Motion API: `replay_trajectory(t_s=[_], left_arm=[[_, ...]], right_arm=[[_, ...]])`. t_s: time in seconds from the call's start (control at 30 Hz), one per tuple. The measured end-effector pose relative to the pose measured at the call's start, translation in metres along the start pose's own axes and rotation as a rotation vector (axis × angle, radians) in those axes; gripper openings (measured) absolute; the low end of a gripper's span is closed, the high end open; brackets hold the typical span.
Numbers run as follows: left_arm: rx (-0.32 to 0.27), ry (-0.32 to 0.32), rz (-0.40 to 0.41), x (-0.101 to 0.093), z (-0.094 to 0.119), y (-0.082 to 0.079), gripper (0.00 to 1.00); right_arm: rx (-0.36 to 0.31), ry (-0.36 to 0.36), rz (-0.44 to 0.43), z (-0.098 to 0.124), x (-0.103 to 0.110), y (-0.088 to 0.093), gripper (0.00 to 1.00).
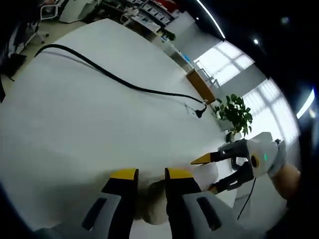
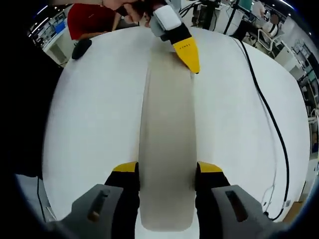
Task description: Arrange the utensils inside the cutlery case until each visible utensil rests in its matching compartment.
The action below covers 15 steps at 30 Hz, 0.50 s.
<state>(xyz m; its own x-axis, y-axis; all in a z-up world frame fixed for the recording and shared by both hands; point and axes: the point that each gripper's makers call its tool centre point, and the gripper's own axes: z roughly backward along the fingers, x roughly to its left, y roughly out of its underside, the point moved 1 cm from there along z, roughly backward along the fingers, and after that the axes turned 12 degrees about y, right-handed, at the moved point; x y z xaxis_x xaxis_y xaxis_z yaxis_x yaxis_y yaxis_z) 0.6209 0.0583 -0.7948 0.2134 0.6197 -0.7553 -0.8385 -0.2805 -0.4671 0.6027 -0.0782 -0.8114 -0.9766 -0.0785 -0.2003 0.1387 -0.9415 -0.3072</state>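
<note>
A long beige cutlery case (image 2: 167, 129) lies closed on the white table (image 2: 94, 124), and no utensils show. My right gripper (image 2: 167, 167) straddles its near end, the yellow-tipped jaws pressed against both long sides. At the far end my left gripper (image 2: 182, 50) holds the case, one yellow tip on its right edge. In the left gripper view the beige case end (image 1: 150, 201) sits between the narrow jaws of my left gripper (image 1: 152, 174). The right gripper (image 1: 208, 174) comes in from the right there with its jaws spread wide.
A black cable (image 1: 114, 77) snakes across the table to a plug near the far edge, and it runs along the right side (image 2: 269, 114) in the right gripper view. A potted plant (image 1: 237, 112) stands beyond the table. A small black object (image 2: 81, 47) lies at the far left, near a person in red (image 2: 92, 20).
</note>
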Motion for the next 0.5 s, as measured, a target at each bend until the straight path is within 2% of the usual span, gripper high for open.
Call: replay_trajectory(t_s=[0.13, 0.27, 0.33, 0.37, 0.5], left_arm=[[0.009, 0.012, -0.003, -0.004, -0.006, 0.000, 0.21], [0.015, -0.005, -0.023, 0.000, -0.009, -0.003, 0.22], [0.038, -0.020, -0.075, 0.004, -0.009, -0.005, 0.20], [0.027, -0.028, -0.102, 0.005, -0.010, -0.008, 0.19], [0.037, -0.056, -0.148, 0.008, -0.011, -0.008, 0.17]], right_arm=[[0.014, 0.001, -0.001, -0.001, 0.000, 0.007, 0.42], [0.005, -0.001, -0.011, -0.001, -0.001, 0.006, 0.42], [0.003, -0.001, -0.011, -0.001, -0.001, 0.006, 0.42], [0.001, 0.000, -0.013, -0.001, -0.001, 0.006, 0.42], [0.000, 0.004, -0.015, 0.000, -0.001, 0.006, 0.42]])
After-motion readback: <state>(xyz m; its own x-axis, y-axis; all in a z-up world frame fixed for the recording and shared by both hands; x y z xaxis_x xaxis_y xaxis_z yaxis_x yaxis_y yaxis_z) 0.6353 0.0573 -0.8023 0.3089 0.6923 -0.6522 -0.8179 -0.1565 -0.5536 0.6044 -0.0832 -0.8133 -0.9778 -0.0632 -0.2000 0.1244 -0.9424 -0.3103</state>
